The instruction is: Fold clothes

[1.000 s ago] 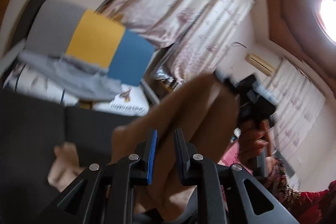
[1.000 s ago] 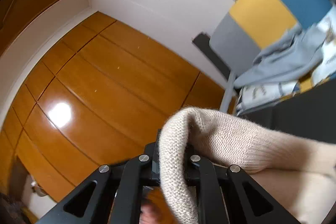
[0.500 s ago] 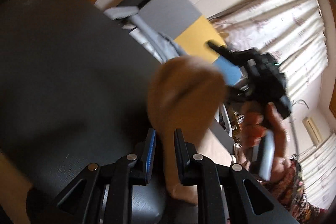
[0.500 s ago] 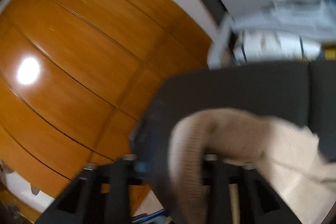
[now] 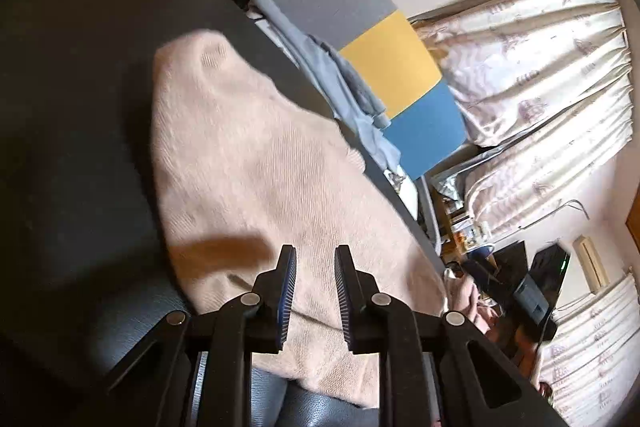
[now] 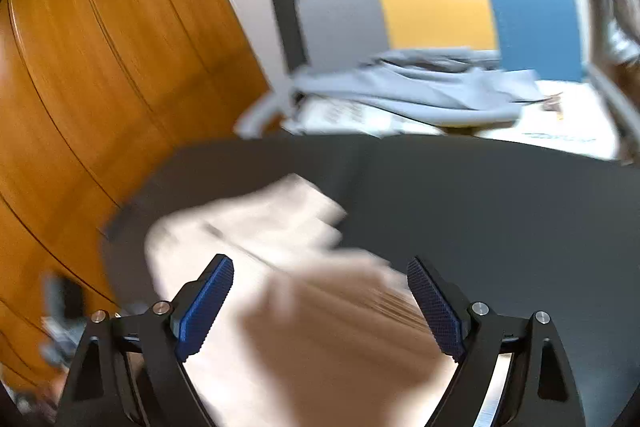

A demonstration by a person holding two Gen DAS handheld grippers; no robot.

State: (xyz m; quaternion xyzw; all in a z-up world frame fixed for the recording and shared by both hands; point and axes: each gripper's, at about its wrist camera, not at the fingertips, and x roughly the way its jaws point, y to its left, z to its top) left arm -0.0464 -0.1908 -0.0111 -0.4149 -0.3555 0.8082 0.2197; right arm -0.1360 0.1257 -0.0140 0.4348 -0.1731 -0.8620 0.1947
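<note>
Beige sweater [image 5: 256,163] spread flat on dark table [image 5: 72,107], near table's wood-wall end, laid out for folding. Left claw [image 5: 315,259] hovered over sweater, jaws narrowly parted, nothing gripped. Right claw [image 6: 320,279] spread wide, released above sweater; view blurred.

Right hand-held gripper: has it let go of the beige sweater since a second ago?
Yes. The right hand-held gripper now stands open; the beige sweater lies below it on the dark surface.
</note>
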